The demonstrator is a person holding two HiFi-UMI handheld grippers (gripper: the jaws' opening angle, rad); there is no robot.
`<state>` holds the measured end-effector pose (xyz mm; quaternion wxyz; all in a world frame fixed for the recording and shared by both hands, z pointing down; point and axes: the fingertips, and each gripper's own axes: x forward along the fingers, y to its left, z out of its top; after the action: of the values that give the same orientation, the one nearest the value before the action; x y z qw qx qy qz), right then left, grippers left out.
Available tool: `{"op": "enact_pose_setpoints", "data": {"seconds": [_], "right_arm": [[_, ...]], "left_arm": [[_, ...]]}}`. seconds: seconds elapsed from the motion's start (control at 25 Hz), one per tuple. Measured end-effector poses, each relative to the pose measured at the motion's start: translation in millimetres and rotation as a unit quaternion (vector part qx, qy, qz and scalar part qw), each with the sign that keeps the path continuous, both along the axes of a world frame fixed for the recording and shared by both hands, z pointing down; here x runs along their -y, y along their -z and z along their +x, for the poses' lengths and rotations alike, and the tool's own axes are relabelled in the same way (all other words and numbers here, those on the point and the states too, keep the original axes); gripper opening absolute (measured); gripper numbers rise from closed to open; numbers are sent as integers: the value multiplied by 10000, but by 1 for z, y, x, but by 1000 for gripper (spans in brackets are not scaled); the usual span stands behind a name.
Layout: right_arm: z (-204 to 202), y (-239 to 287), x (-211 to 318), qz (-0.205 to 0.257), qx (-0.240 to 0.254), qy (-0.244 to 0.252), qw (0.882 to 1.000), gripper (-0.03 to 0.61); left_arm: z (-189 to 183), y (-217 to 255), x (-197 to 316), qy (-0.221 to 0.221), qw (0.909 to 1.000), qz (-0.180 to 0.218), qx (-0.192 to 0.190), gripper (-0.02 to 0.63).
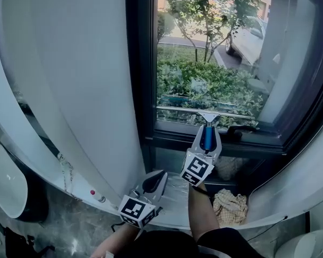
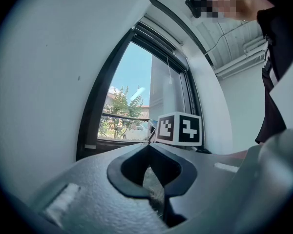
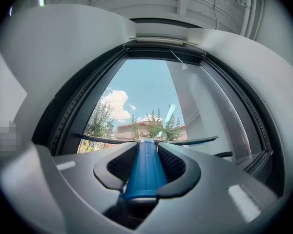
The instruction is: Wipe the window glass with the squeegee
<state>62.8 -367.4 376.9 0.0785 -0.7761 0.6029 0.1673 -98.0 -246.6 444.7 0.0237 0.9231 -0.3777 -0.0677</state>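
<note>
Left: left gripper (image 1: 157, 179), jaws pressed together on nothing, parked low by the sill. Centre: right gripper (image 1: 208, 136), jaws clamped on the blue handle of the squeegee (image 1: 204, 113), blade lying level across the bottom of the window glass (image 1: 215, 47), just above the lower frame. For a clean stroke, probably best: blade flat, pressure even, end overlapping the frame-side strip.

Left tool (image 2: 149, 145), jaws tip to tip; marker cube (image 2: 179, 128) and dark-framed window (image 2: 129, 96) beyond.
</note>
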Motion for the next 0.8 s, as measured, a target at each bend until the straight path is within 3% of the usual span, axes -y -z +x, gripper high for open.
{"op": "enact_pose_setpoints", "data": {"seconds": [0.16,0.44,0.6,0.8], "right_arm": [[7,47,-16,537,-119,117,9984,127],[57,161,-27,1606,-279,-88,9866,127],[85,216,-30,1990,-517,-209,9784,127],[113,273,-27,2411,-401,-183,9695,127]], "left_arm": [[5,3,4,-18,9999,29,-109,0],[43,28,15,-386,9983,361,-255,0],[64,36,15,-562,9971,419,-292,0],[76,42,24,-565,9965,539,-283,-1]]}}
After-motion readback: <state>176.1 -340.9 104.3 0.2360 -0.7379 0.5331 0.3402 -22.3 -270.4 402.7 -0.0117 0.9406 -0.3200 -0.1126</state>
